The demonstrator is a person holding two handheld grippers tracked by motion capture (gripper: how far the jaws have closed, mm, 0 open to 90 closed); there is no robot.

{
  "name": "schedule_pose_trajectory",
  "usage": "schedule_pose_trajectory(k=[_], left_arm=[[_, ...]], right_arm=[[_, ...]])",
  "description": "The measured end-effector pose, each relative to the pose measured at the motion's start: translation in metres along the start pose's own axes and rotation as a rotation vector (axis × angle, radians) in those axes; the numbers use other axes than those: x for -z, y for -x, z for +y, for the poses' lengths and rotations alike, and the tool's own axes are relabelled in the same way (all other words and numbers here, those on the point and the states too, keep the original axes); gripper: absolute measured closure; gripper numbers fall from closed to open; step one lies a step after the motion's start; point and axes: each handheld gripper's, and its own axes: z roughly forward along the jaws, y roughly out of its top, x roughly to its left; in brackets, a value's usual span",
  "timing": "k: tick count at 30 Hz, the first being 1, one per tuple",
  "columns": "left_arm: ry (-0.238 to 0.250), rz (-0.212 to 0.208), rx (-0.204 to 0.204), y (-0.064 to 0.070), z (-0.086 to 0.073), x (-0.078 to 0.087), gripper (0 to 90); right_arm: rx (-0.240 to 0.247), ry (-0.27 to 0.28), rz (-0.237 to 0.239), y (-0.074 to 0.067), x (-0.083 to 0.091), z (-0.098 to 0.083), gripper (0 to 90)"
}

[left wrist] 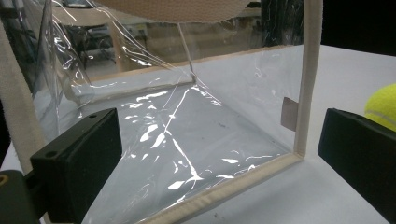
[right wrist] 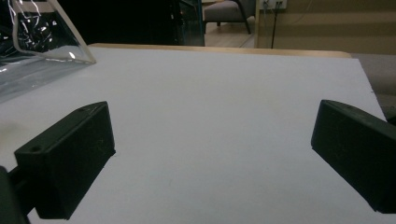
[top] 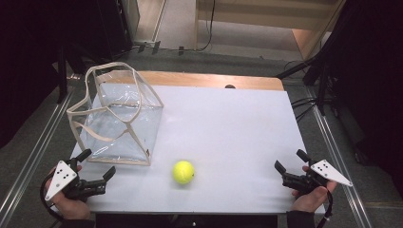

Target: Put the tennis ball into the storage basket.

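A clear plastic tote bag (top: 119, 118) with beige trim and handles stands on the left of the white table (top: 228, 123). A yellow tennis ball (top: 183, 172) lies near the front edge, just right of the bag. My left gripper (top: 99, 164) rests at the front left corner, open, with nothing between its jaws; it faces the bag (left wrist: 187, 130) close up, with the ball (left wrist: 382, 105) at the right edge. My right gripper (top: 290, 160) sits at the front right corner, open and empty, pointing across the bare table (right wrist: 224, 102) towards the bag's corner (right wrist: 42, 42).
A wooden strip (top: 199, 80) shows along the table's far edge, with a small dark spot (top: 230, 86) on it. Metal rails (top: 332, 142) run along both sides on the floor. Dark stands (top: 318, 66) and cables lie at the back right.
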Motion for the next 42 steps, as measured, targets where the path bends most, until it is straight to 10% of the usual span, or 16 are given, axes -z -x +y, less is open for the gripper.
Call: schedule_pose_trajectory(k=[10, 15, 42], left_arm=[[0.005, -0.005, -0.003, 0.001, 0.0, 0.0, 0.3], [0.005, -0.004, -0.006, 0.001, 0.0, -0.001, 0.3], [0.0, -0.01, -0.009, 0.001, 0.0, -0.001, 0.3]], right_arm=[[0.046, 0.004, -0.043, -0.01, -0.004, 0.01, 0.0], [0.014, 0.004, 0.042, -0.015, -0.004, 0.018, 0.0], [0.305, -0.253, 0.296, -0.08, -0.051, 0.069, 0.0]])
